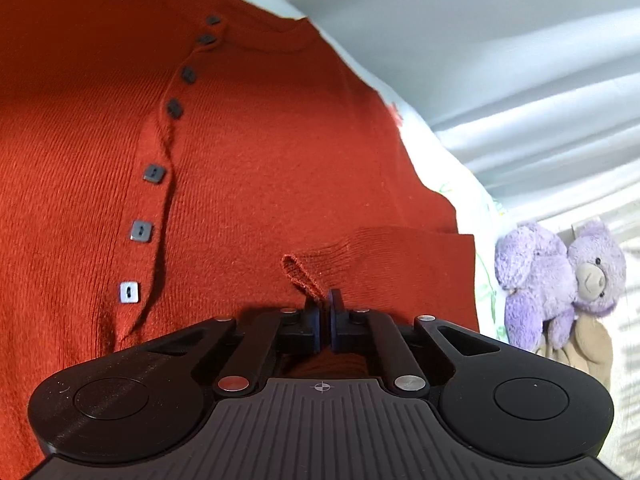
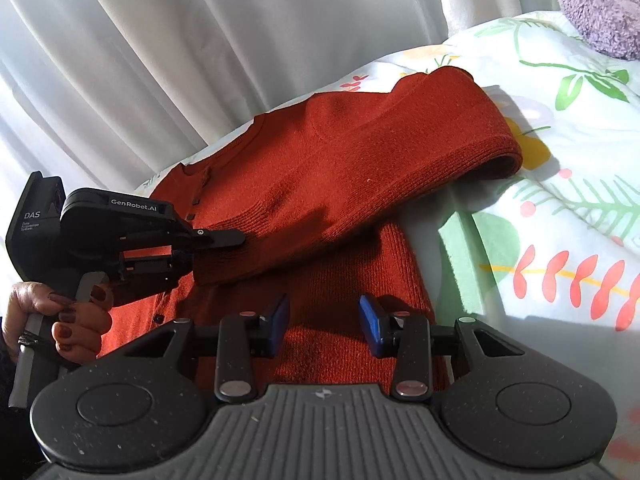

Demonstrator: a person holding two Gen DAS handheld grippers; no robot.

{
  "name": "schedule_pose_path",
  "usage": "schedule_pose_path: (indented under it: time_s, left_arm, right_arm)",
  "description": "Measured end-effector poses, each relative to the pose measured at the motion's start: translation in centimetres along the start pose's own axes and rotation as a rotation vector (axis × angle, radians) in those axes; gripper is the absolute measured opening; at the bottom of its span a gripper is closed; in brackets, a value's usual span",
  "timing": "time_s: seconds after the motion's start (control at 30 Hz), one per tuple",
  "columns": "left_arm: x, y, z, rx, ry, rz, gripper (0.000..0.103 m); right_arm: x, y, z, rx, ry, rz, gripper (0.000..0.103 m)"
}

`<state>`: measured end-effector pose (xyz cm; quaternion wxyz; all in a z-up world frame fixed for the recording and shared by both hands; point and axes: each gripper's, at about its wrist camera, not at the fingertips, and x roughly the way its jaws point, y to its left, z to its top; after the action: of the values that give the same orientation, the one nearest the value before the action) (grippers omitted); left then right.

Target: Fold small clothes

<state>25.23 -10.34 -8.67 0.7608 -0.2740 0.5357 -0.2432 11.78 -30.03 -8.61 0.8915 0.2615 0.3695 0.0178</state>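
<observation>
The rust-red cardigan (image 2: 320, 184) lies spread on the flowered bedsheet (image 2: 560, 152), mid sleeve-fold: the left tongs (image 1: 325, 300), low centre, are pinching its sleeve cuff (image 1: 304, 276), while the right tongs (image 2: 324, 312) hover spread above the hem, likely next to steady it.

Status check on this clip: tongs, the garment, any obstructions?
Left tongs shut on sleeve cuff of rust-red knit buttoned cardigan. Right tongs open above its hem. Nothing in the way.

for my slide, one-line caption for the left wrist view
Left gripper fingers pinched shut on the cuff of a rust-red buttoned cardigan, purple teddy bear beside.
</observation>
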Motion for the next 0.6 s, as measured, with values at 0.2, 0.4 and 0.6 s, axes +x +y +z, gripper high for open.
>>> schedule_pose_path:
  time_s: [0.2, 0.4, 0.6]
  left_arm:
    - [-1.9, -0.1, 0.4, 0.003, -0.047, -0.033, 0.005]
    - [-4.1, -0.6, 0.9, 0.041, -0.103, -0.022, 0.005]
    - [-6.5, 0.1, 1.2, 0.031, -0.153, -0.011, 0.005]
  right_arm:
    - [-0.1, 0.4, -0.2, -0.019, -0.004, -0.021, 0.038]
    - [0.0, 0.9, -0.3, -0.059, -0.001, -0.048, 0.038]
    - [-0.1, 1.3, -0.3, -0.091, 0.007, -0.075, 0.038]
